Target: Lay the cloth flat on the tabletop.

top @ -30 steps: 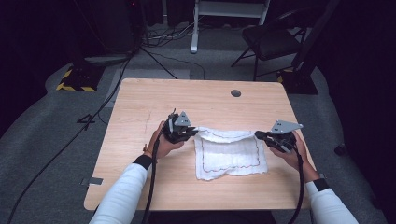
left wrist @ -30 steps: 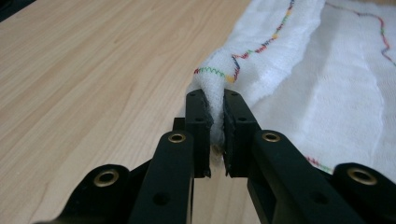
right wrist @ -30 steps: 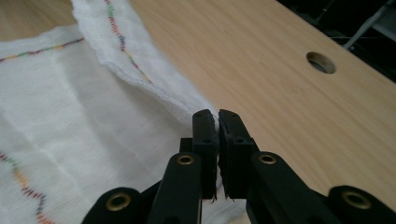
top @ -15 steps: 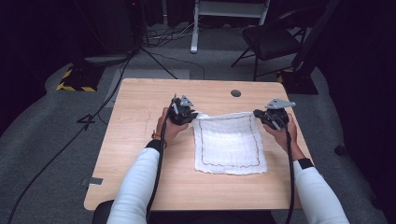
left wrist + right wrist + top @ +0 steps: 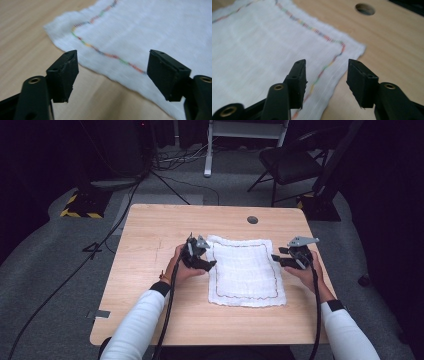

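A white cloth point(image 5: 245, 270) with a coloured stitched border lies spread flat on the wooden table point(image 5: 150, 235). At its left edge my left gripper point(image 5: 210, 265) stands open; its jaws have just been opening and nothing is between them. In the left gripper view the cloth point(image 5: 150, 32) lies just beyond the gripper point(image 5: 111, 72). My right gripper point(image 5: 276, 259) is at the cloth's right edge, open after just opening, jaws empty. The right gripper view has the cloth's corner point(image 5: 352, 47) ahead of that gripper point(image 5: 327, 80).
A round cable hole point(image 5: 252, 219) sits in the table behind the cloth point(image 5: 365, 9). Bare tabletop surrounds the cloth on all sides. Beyond the table are a chair point(image 5: 295, 165), stands and cables on the grey floor.
The cloth, bunched and held between both grippers a second ago, was pulled flat toward the far side. Both grippers have let go of it and drawn back slightly, jaws apart.
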The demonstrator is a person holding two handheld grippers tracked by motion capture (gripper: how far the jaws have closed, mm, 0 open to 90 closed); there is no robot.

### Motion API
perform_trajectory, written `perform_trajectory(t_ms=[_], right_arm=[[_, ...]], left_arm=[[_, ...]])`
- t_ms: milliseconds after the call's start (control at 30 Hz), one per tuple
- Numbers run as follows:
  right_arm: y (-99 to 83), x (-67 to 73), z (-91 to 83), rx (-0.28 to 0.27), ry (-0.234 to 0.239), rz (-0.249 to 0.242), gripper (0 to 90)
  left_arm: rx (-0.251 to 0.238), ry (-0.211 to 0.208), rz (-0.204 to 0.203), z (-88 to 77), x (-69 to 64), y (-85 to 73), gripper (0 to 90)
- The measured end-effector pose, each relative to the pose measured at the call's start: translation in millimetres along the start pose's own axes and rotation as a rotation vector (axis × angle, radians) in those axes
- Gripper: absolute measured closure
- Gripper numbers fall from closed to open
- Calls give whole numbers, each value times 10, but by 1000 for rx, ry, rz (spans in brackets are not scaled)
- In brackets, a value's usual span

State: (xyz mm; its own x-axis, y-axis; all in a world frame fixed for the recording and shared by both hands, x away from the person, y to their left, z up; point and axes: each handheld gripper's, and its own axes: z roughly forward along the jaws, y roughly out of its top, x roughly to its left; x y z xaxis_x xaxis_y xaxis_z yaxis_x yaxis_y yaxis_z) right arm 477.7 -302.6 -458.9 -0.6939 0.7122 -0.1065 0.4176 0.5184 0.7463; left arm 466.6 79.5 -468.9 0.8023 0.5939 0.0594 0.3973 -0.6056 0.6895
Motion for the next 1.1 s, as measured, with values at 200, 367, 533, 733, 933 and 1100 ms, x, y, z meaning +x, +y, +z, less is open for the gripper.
perform_trajectory(t_ms=[200, 367, 533, 733, 933, 1100], right_arm=[[-313, 288, -218, 52, 71, -65, 437], [-453, 428, -303, 73, 100, -98, 392], [-583, 486, -350, 94, 105, -91, 314], [-655, 525, -361, 98, 92, -79, 287], [-653, 627, -382, 94, 78, -107, 307], [-618, 727, -377, 101, 69, -134, 320]], left_arm=[[13, -99, 65, -86, -402, -122, 236], [37, -118, 117, -79, -641, -204, 219], [77, -125, 106, -42, -655, -312, 212], [71, -104, 107, -115, -640, -397, 209], [84, -113, 96, -177, -631, -455, 217], [82, -135, 70, -233, -603, -539, 210]])
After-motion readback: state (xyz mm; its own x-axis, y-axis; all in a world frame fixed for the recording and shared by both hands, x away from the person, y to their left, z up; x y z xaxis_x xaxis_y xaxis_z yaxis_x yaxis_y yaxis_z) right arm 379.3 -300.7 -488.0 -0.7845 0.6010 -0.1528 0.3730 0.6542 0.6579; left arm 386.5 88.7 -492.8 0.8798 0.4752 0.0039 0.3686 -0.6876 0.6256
